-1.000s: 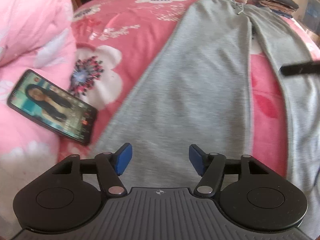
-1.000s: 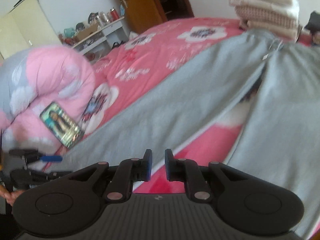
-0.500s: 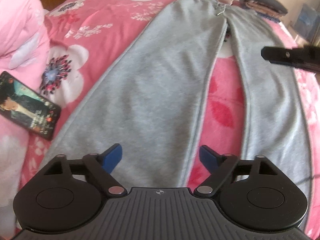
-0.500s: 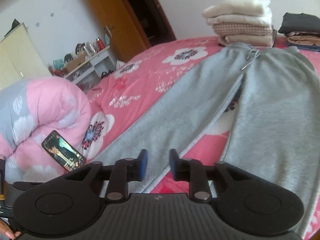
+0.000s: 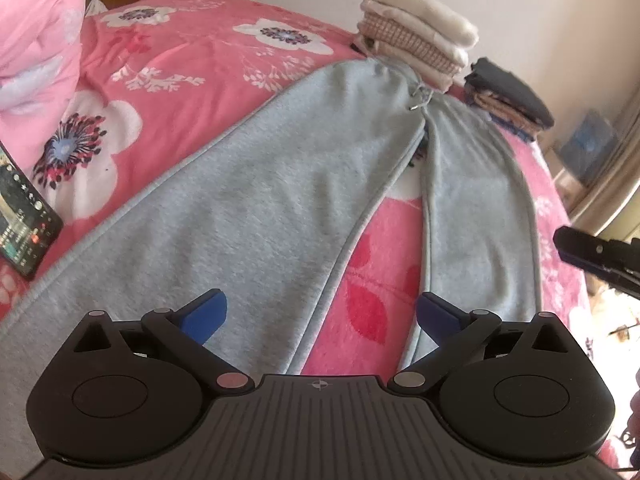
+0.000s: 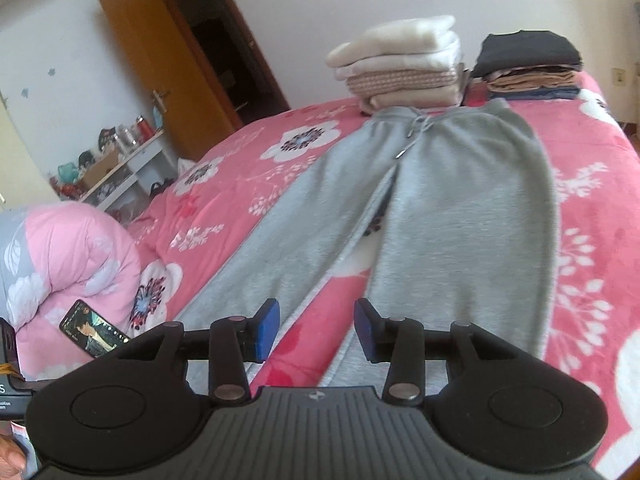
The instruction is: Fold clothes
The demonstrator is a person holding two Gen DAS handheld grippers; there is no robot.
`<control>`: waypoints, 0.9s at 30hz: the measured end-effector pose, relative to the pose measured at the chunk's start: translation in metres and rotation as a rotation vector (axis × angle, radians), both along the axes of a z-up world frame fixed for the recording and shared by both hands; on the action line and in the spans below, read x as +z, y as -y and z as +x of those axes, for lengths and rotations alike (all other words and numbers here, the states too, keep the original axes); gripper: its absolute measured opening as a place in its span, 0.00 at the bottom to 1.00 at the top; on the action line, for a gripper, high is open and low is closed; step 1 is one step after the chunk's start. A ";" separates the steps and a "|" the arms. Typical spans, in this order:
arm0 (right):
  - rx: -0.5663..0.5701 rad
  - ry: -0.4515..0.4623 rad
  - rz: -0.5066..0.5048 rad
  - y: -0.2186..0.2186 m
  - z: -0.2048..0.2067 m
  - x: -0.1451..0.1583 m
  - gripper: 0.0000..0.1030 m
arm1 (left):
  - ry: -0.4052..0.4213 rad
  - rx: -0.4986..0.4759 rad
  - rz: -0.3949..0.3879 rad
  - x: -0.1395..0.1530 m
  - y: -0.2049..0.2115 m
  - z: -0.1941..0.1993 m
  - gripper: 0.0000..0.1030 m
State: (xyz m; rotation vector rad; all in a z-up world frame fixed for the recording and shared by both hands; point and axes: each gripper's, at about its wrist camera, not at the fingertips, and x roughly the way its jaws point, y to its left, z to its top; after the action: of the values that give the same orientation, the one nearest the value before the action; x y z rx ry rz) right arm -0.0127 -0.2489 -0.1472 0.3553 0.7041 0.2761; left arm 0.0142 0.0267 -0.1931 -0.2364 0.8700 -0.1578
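Grey sweatpants lie flat on the pink floral bed, legs spread towards the cameras, waistband against a cream folded stack; the left tool hangs over the legs' ends, jaws opening wide, nothing between them; the right tool is opening too, empty; a phone rests, seemingly, on the pink quilt.

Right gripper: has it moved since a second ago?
Yes. The right gripper rose and drew back, jaws opening with nothing between them: the folded cream stack sits lower in its view and more of the grey sweatpants shows.
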 end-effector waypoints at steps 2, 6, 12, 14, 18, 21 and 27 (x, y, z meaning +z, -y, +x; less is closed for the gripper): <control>-0.019 -0.008 0.008 0.003 -0.005 -0.002 0.43 | 0.014 -0.003 -0.006 -0.004 -0.004 -0.001 1.00; -0.064 -0.025 -0.009 0.005 -0.011 -0.002 0.43 | 0.005 -0.007 -0.047 -0.010 -0.015 0.006 1.00; -0.259 0.038 -0.159 0.015 -0.022 0.021 0.43 | 0.049 -0.070 -0.080 -0.008 -0.038 0.035 1.00; -0.341 0.050 -0.188 0.019 -0.027 0.026 0.43 | 0.068 -0.074 -0.060 -0.006 -0.043 0.047 1.00; -0.466 0.033 -0.242 0.017 -0.033 0.028 0.43 | 0.108 -0.065 -0.087 -0.003 -0.059 0.070 1.00; -0.508 0.011 -0.311 0.009 -0.035 0.025 0.44 | 0.112 -0.061 -0.114 -0.006 -0.071 0.085 1.00; -0.488 -0.149 -0.357 -0.006 -0.021 0.008 0.44 | 0.079 -0.079 -0.145 -0.024 -0.089 0.102 1.00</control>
State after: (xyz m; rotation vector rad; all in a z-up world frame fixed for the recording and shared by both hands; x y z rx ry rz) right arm -0.0342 -0.2427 -0.1397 0.1970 0.7730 -0.3397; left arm 0.1158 0.1158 -0.2175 -0.3293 0.7900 -0.3022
